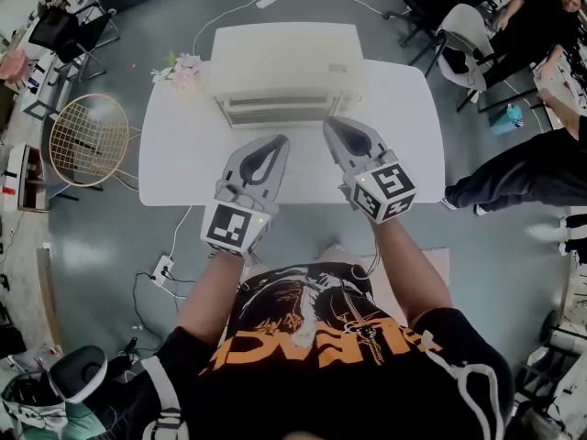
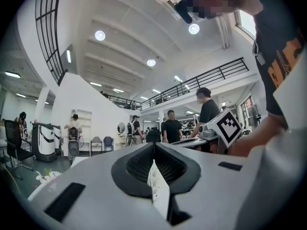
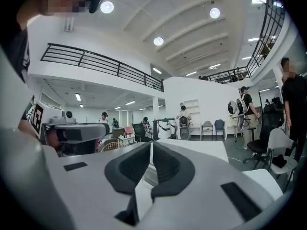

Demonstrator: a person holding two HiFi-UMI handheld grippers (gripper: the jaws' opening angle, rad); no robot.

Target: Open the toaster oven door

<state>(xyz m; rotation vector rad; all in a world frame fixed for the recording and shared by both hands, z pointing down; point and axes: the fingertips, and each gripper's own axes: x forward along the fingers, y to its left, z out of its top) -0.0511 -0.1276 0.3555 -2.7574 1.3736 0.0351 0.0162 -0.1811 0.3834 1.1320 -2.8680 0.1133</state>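
Note:
A cream toaster oven [image 1: 284, 62] stands at the far middle of the white table [image 1: 183, 154], its front [image 1: 275, 110] facing me. I cannot tell from above how the door stands. My left gripper [image 1: 273, 141] hovers over the table just short of the oven's front, a little to the left; in the left gripper view [image 2: 153, 146] its jaws meet at the tips with nothing in them. My right gripper [image 1: 336, 123] is close to the front's right end. A narrow slit shows between its tips [image 3: 150, 145], and nothing is held.
Pink flowers [image 1: 179, 70] lie on the table's far left corner. A badminton racket [image 1: 87, 140] leans left of the table. A power strip [image 1: 163, 269] and cables lie on the floor. Chairs [image 1: 463, 35] and seated people are at the right.

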